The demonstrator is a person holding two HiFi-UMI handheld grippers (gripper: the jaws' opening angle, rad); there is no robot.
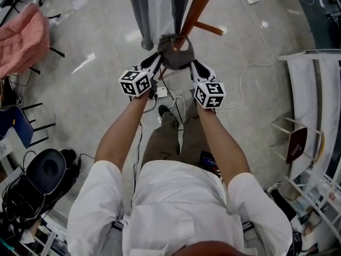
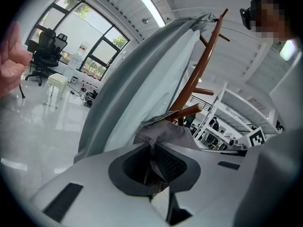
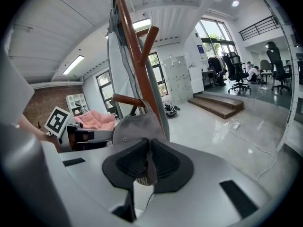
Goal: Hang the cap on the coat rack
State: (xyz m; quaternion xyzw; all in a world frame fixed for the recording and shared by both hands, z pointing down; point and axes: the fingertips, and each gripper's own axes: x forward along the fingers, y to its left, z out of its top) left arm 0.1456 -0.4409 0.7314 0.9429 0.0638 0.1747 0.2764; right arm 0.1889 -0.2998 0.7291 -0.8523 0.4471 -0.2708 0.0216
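1. The grey cap (image 1: 173, 58) is held in the air between the two tools, close against the pole of the wooden coat rack (image 1: 197, 6). It is clear of the floor (image 1: 96, 105).
2. Only the head view shows both tools together, with the cap stretched between them and an arm behind each marker cube.
3. In the left gripper view, a short peg (image 2: 185, 111) is seen just above the cap's bunched cloth. Whether the two touch cannot be told.
4. In the right gripper view, the rounded crown of the cap (image 3: 135, 126) is seen directly below another peg (image 3: 127, 100). This is not shown in the head view.
5. A long grey garment (image 2: 142, 84) is seen hanging on the rack beside the pole. In the head view only its lower folds appear.
6. The left tool (image 1: 158, 58) is clenched, and its ribbed pads are pinched on a fold of the cap's edge.
7. The right tool (image 1: 193, 63) is likewise clenched. A narrow strip of the cap's rim, bearing print, is nipped between its pads.
8. Pink cloth (image 1: 21, 36) lies well apart to the left, and a white cable (image 1: 250, 71) runs across the floor to the right.
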